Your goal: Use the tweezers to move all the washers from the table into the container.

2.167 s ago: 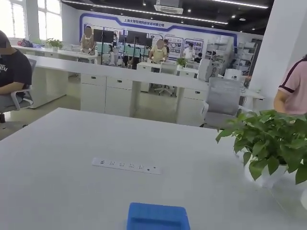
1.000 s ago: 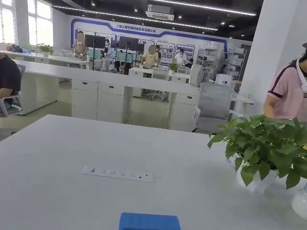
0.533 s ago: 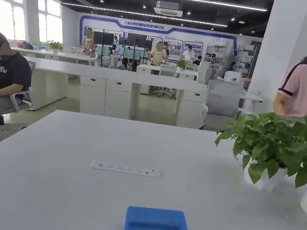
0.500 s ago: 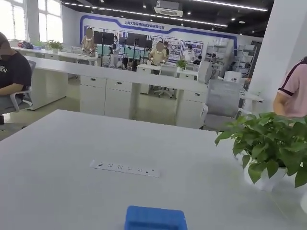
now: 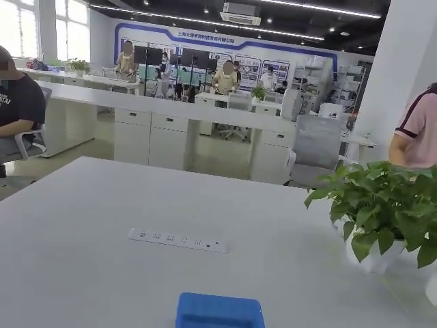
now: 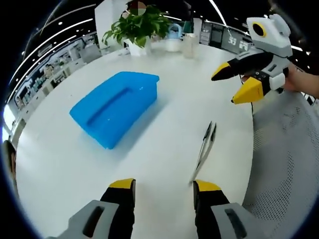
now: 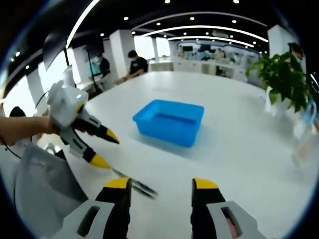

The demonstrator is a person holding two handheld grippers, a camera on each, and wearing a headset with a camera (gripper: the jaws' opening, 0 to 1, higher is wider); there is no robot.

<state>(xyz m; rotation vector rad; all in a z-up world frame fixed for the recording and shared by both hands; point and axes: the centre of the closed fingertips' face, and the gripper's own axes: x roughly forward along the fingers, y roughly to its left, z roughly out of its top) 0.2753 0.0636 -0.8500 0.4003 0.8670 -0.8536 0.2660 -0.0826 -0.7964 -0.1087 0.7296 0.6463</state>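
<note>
The task is at its opening step, picking up the tweezers [image 6: 205,149]. They lie flat on the white tabletop [image 6: 159,149], just ahead of the left gripper [image 6: 163,185]. The blue container [image 6: 114,112] sits farther out, apart from them. Both the left gripper and the right gripper [image 7: 160,183] have their fingers spread wide and hold nothing. Next, one gripper probably needs to lower over the slim tweezers and close on them without pushing them away.
</note>
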